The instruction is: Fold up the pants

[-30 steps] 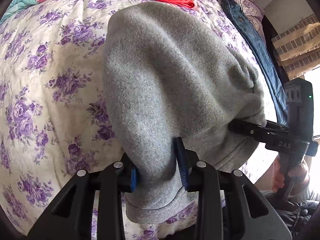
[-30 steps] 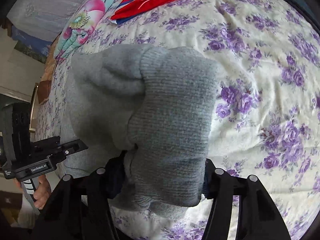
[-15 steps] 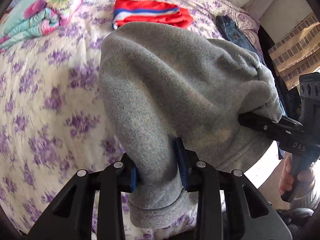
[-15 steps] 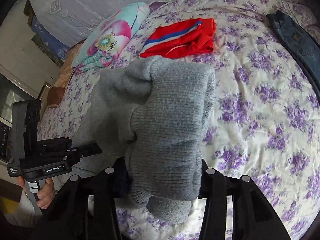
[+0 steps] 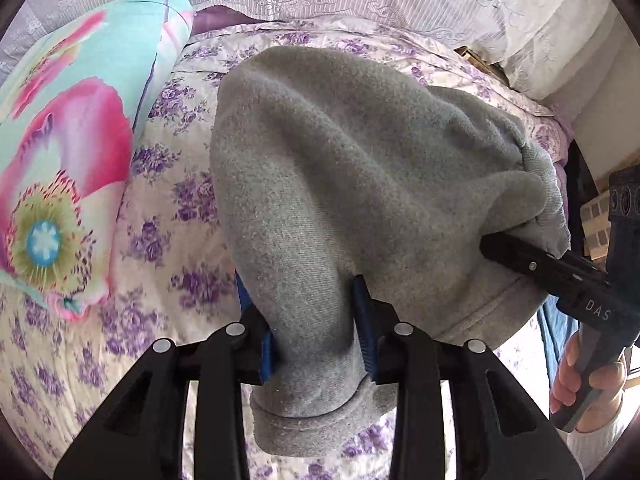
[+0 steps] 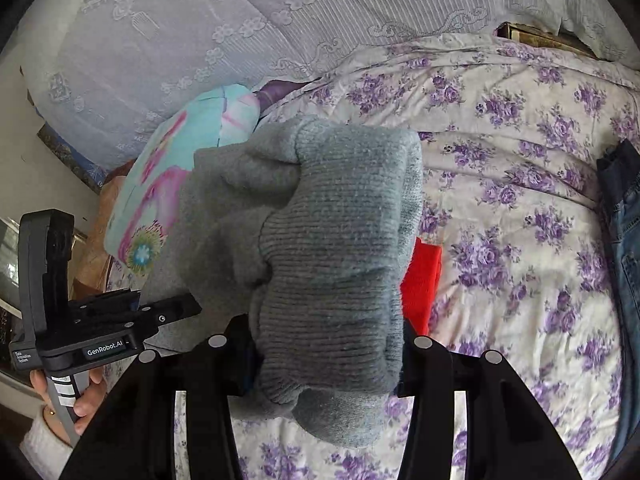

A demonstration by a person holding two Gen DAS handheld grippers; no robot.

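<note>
The grey fleece pants point(image 5: 360, 168) hang bunched between both grippers, lifted above the bed. My left gripper point(image 5: 312, 320) is shut on one hem end of the pants, which droops below the blue pads. My right gripper point(image 6: 328, 344) is shut on the ribbed waistband point(image 6: 336, 264), which hides its fingertips. In the left wrist view the right gripper point(image 5: 520, 256) comes in from the right, clamped on the cloth. In the right wrist view the left gripper point(image 6: 168, 312) shows at the lower left, held by a hand.
The bed has a purple-flowered sheet point(image 6: 520, 208). A floral pillow point(image 5: 68, 168) lies at the left. A red garment point(image 6: 420, 284) peeks out behind the pants. Blue jeans point(image 6: 624, 240) lie along the right edge. A lace-covered headboard point(image 6: 240, 20) stands behind.
Both grippers have lifted and tilted up toward the head of the bed, carrying the pants. The pillow and headboard have come into view; the red garment has dropped behind the pants.
</note>
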